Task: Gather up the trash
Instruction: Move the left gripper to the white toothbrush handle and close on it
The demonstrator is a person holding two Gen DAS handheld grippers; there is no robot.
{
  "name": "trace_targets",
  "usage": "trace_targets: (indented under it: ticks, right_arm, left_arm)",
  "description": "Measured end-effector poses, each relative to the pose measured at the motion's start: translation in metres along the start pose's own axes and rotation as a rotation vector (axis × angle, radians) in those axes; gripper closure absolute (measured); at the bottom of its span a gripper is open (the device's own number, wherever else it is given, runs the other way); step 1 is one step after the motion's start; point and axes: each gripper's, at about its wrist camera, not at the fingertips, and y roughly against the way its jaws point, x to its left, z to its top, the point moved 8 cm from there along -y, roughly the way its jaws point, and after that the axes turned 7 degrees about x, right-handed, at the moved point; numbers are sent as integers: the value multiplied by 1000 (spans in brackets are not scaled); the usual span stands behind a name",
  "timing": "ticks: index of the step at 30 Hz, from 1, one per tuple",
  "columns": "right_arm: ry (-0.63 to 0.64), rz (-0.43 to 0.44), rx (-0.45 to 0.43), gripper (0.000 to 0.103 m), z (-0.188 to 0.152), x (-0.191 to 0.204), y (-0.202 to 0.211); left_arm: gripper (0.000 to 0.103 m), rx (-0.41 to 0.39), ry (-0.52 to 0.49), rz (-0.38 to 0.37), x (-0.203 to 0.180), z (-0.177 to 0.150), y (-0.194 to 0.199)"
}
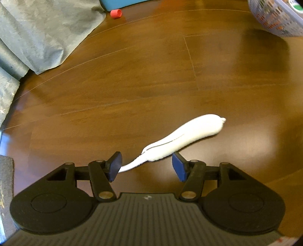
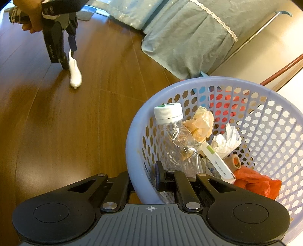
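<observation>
Left wrist: left gripper (image 1: 146, 166) jaws apart over white wrapper (image 1: 181, 140) on floor (image 1: 132, 75); right gripper (image 2: 161, 177) clenched on basket (image 2: 132, 151) rim.

Warm, yellowish indoor light, fairly bright in both views. Wood floor (image 1: 151, 79) shows a broad soft glare patch at right in the left wrist view, plus a dark soft shadow under the lavender basket (image 1: 274, 17). Strong fisheye bending: floor seams curve and the corners go black. White tissue twist (image 1: 181, 140) is slightly motion-smeared, edges soft. Right wrist view is sharper in the centre; the basket rim (image 2: 189, 85) is crisp, and the far upper-right wall is washed out.
</observation>
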Motion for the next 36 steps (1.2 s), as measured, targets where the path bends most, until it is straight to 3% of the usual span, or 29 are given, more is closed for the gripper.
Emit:
trace_targets:
  ticks: [6, 10, 15, 17, 31, 36]
  right_arm:
    - [-5, 1, -2, 99, 1, -1, -1]
    - [-9, 2, -3, 99, 1, -1, -2]
    - [-20, 2, -5, 99, 2, -3, -3]
    - [-22, 2, -6, 99, 2, -2, -3]
    - [-18, 1, -5, 99, 2, -2, -5]
    - [-18, 0, -6, 99, 1, -1, -4]
  left_arm:
    - [51, -12, -18, -37, -8, 17, -2]
    - [62, 9, 0, -94, -9, 20, -3]
    - [64, 20, 69, -127, -9, 12, -1]
    - [71, 20, 87, -138, -9, 7, 0]
    - [75, -12, 234, -123, -3, 3, 3]
    - [86, -3, 231, -125, -3, 4, 2]
